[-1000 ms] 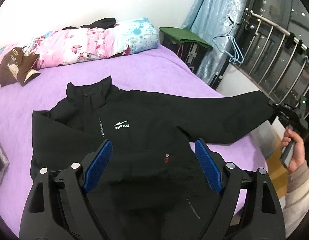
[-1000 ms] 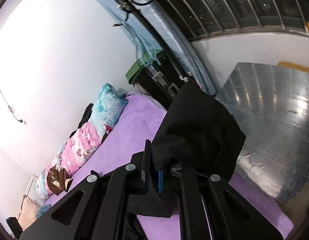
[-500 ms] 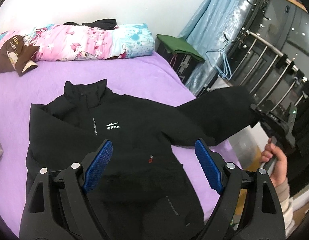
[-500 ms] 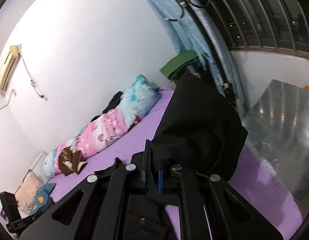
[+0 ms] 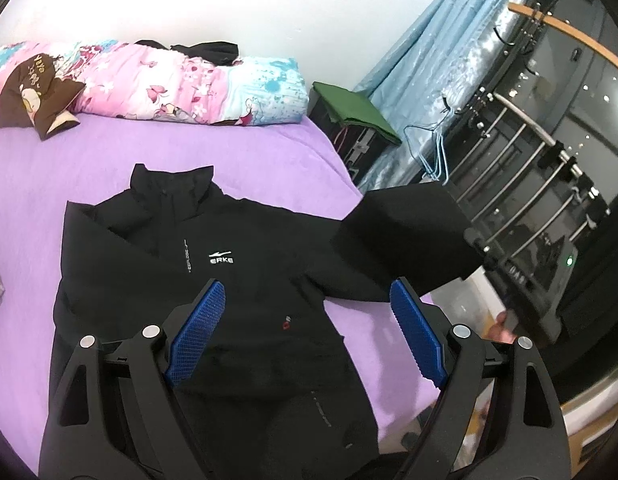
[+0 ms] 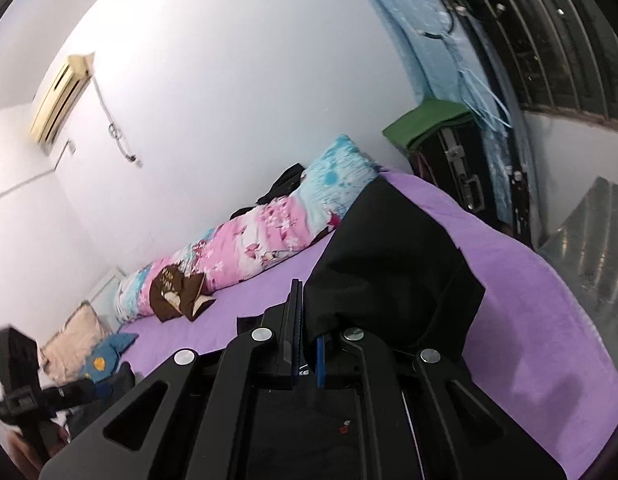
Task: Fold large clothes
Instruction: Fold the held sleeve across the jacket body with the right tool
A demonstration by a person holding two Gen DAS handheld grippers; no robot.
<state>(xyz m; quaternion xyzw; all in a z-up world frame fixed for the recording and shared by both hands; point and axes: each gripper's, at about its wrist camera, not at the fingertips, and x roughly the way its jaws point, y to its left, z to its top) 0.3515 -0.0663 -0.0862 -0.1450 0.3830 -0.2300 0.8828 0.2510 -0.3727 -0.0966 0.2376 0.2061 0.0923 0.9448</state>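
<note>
Nearest, the left gripper [image 5: 305, 344] hung over the lower front of the black jacket [image 5: 197, 280] with its blue pads [image 5: 195, 334] spread wide and nothing between them. The jacket lay face up on the purple bed [image 5: 69, 168], collar toward the far wall, a white logo on its chest and a small red mark lower down. Out to the side, one sleeve [image 5: 401, 236] was lifted off the sheet, its cuff pinched in the right gripper [image 6: 307, 346], whose jaws were closed tight on the cloth; the sleeve draped over and beyond those fingers. Past the jacket, a rolled pink and blue quilt [image 5: 181, 84] lay along the head of the bed, with a brown cloth [image 5: 37, 92] on one end and a dark garment on top. Beside the bed stood a black case [image 5: 349, 136] with a green cover, then a blue curtain [image 5: 441, 68] and a barred window [image 5: 549, 168].
</note>
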